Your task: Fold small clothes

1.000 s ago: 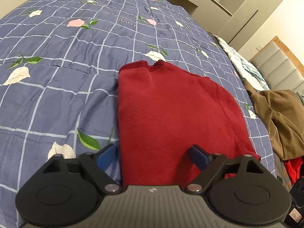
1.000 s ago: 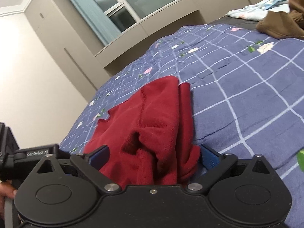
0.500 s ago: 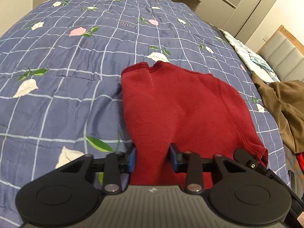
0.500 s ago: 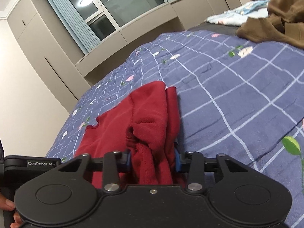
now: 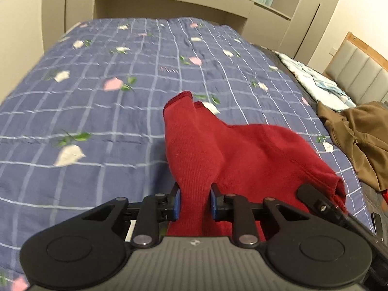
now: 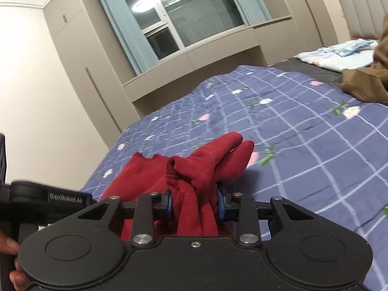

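A dark red knit garment is held over a blue checked floral bedspread. My left gripper is shut on its near left edge, lifted off the bed. My right gripper is shut on a bunched edge of the same garment; the right gripper's black body also shows at the garment's right corner in the left wrist view. The far end of the garment still rests on the bedspread.
A brown garment and a light blue patterned cloth lie at the bed's right side, near a padded headboard. Beige cabinets and a window stand beyond the bed's far end.
Both grippers closed on the near edge of the red garment, then lifted it and tilted up. The garment now hangs bunched from the two grips instead of lying flat.
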Tool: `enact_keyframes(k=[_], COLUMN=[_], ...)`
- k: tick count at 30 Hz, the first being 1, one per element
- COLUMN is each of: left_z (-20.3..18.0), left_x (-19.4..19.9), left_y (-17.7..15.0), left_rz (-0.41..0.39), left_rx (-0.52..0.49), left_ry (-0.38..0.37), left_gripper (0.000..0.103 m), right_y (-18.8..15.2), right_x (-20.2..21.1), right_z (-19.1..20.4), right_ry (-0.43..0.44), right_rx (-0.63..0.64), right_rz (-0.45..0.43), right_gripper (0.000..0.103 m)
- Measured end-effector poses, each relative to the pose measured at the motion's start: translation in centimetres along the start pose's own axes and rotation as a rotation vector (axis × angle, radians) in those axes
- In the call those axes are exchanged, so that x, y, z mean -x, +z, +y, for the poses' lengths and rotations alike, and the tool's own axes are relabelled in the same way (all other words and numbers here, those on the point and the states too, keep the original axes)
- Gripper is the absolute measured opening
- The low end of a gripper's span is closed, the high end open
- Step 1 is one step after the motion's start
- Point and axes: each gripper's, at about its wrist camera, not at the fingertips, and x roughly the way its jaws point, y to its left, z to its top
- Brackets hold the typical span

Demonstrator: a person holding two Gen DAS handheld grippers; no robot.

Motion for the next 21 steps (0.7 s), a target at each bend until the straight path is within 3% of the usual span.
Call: enact_keyframes(k=[12, 21], left_z=[7.9, 13.2], left_x=[6.3, 6.7], left_y=[-0.6, -3.9], left_rz=[-0.082, -0.045], left_rx=[0.033, 0.098], left_ry=[0.074, 0.097], left_gripper=[0.025, 0.025], right_y=[-2.8, -6.8], right_x=[0.2, -0.6], right_z=[9.0, 12.4], right_ry=[0.109, 0.109], right_rx=[0.095, 0.129], right_rz=[-0.008, 0.082], right_gripper=[0.035, 0.035])
